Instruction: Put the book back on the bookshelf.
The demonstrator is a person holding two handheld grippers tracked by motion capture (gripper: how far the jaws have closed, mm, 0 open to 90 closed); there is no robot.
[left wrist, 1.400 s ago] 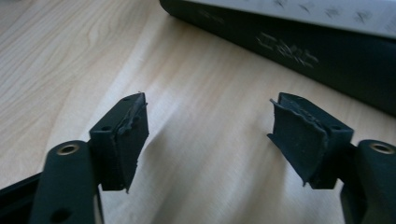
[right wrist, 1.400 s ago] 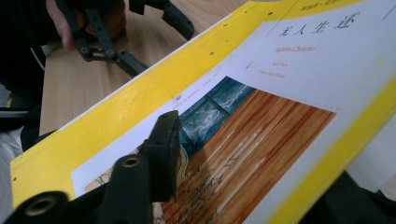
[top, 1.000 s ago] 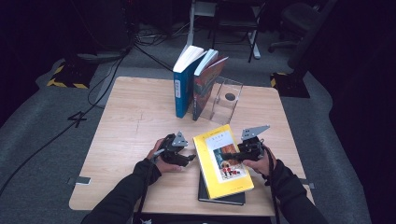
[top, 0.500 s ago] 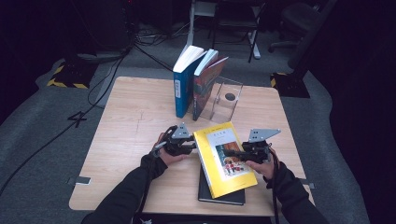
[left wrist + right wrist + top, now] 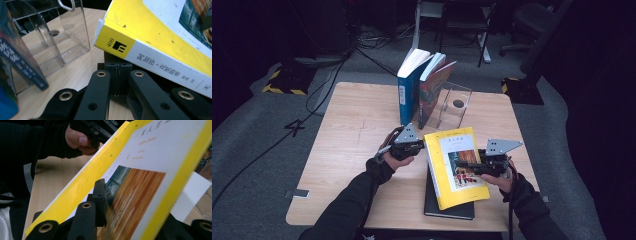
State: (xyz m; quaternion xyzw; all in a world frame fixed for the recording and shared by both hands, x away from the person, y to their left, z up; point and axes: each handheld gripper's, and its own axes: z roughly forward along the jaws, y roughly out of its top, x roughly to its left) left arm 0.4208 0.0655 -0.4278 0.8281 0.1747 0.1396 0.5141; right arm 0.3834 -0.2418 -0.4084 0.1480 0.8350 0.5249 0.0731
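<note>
Clear acrylic stand (image 5: 455,107) beside upright books (image 5: 424,87)

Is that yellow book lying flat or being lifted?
Lifted and tilted: the yellow book has its spine edge raised above the black book beneath it.

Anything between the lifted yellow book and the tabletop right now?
Yes. In the high view a dark book lies flat on the table under the yellow book, its near edge and corner sticking out from beneath.
</note>
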